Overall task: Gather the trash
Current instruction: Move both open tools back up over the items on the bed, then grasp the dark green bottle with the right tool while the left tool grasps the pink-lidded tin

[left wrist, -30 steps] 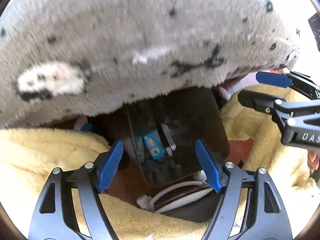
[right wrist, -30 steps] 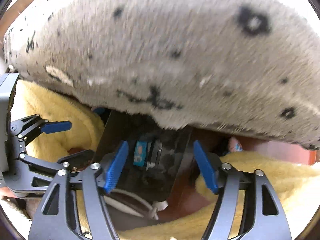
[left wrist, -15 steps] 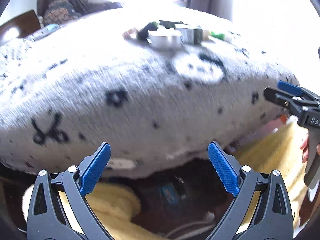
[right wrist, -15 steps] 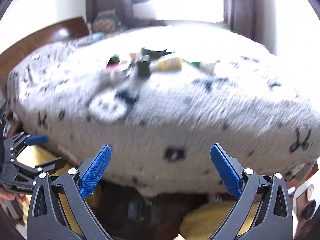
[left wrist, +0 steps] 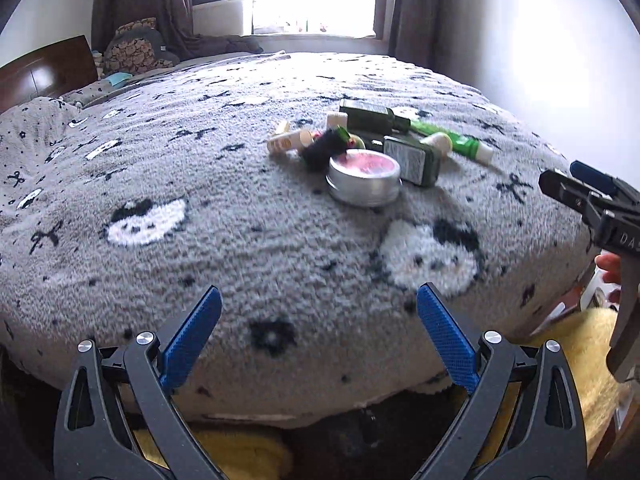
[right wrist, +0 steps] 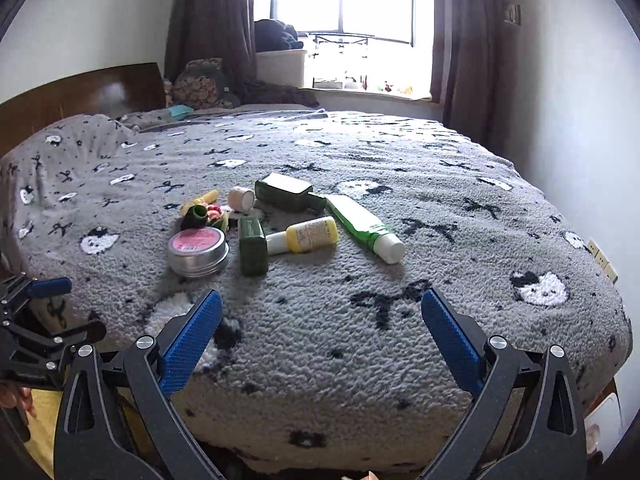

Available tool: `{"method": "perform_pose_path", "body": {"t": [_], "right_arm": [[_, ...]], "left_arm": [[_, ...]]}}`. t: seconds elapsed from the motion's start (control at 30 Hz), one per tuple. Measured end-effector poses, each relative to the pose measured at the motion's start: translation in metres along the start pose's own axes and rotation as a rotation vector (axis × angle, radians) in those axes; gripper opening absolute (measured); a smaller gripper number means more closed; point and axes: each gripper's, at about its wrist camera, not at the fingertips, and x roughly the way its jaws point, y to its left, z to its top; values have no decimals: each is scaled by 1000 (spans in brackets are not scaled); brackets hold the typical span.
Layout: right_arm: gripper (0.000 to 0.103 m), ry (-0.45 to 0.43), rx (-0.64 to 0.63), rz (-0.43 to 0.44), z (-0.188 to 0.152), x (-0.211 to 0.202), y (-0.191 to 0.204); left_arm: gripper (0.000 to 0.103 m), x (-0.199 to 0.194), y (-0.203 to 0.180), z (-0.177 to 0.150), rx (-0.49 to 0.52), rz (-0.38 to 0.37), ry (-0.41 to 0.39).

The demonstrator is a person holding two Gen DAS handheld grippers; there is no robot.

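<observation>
A pile of trash lies on the grey patterned blanket point(right wrist: 400, 344) of a bed. It holds a round metal tin with a pink lid point(right wrist: 198, 252), a dark green bottle point(right wrist: 286, 192), a green tube with a white cap point(right wrist: 362, 224), a small yellow bottle point(right wrist: 312, 234) and a green box point(right wrist: 252, 244). The left wrist view shows the same tin point(left wrist: 364, 180) and green bottle point(left wrist: 372, 120). My left gripper point(left wrist: 318, 312) and my right gripper point(right wrist: 322, 316) hover side by side over the bed's near edge, short of the pile. Both are open with nothing between the fingers.
A wooden headboard point(right wrist: 80, 96) and pillows point(right wrist: 200, 84) stand at the left, a bright window point(right wrist: 344, 20) with brown curtains at the back, a white wall on the right. Yellow fluffy cloth point(left wrist: 576, 344) lies below the bed edge. A hand point(left wrist: 608, 264) holds the right gripper.
Both grippers rose and tilted up from the dark gap under the blanket's edge to above the bed, bringing the pile into view. Their jaws spread wider.
</observation>
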Motion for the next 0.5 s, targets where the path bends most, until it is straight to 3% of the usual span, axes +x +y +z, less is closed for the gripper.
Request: {"method": "perform_pose_path", "body": {"t": [0.13, 0.3, 0.5], "right_arm": [[100, -45, 11, -3, 7, 13, 4], [100, -4, 16, 27, 18, 40, 7], [100, 82, -21, -26, 22, 72, 17]], "left_arm": [[93, 10, 5, 15, -1, 12, -10], [93, 25, 8, 30, 14, 17, -2], [93, 46, 15, 38, 19, 49, 38]]}}
